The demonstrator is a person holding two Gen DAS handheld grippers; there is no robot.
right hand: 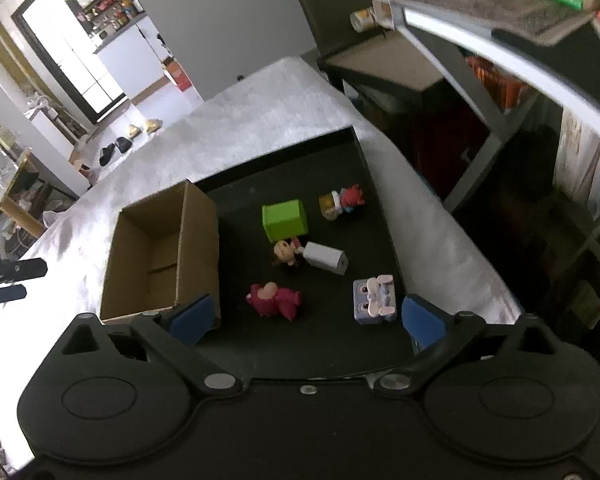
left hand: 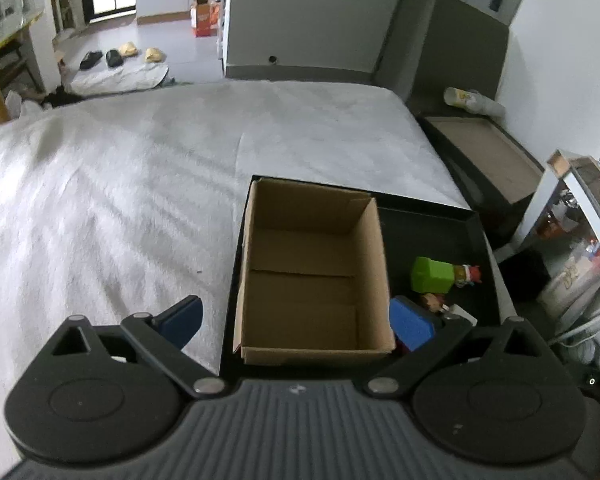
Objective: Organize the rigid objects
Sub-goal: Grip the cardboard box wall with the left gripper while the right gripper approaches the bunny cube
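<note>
Both grippers were held above a black tray [right hand: 376, 184] that lay on a white-covered bed [left hand: 120, 184]. Left gripper [left hand: 296, 322]: jaws spread wide, nothing between them, hovering over the near end of an open cardboard box [left hand: 314, 280]. The box stood in the tray's left part and was empty. Right gripper [right hand: 306, 316]: jaws also spread wide and empty, above the tray's near right portion. Loose items lay on the tray floor to the right of the box, none inside it. A green block [right hand: 285, 219] sat near the middle, with a red-and-yellow figure [right hand: 342, 201] just beside it toward the far right. A small doll [right hand: 286, 252] lay just in front of the green block, touching or nearly touching a white block [right hand: 326, 258] lying tilted on its side. A pink figure [right hand: 274, 300] lay nearer the right gripper, between its fingers in the view but below them. A blue-and-white block [right hand: 374, 300] sat near the tray's right edge, just beside the right finger. From the left wrist view only the green block, the red-and-yellow figure and part of the doll showed; the rest were hidden behind the box wall and the gripper's finger.
</note>
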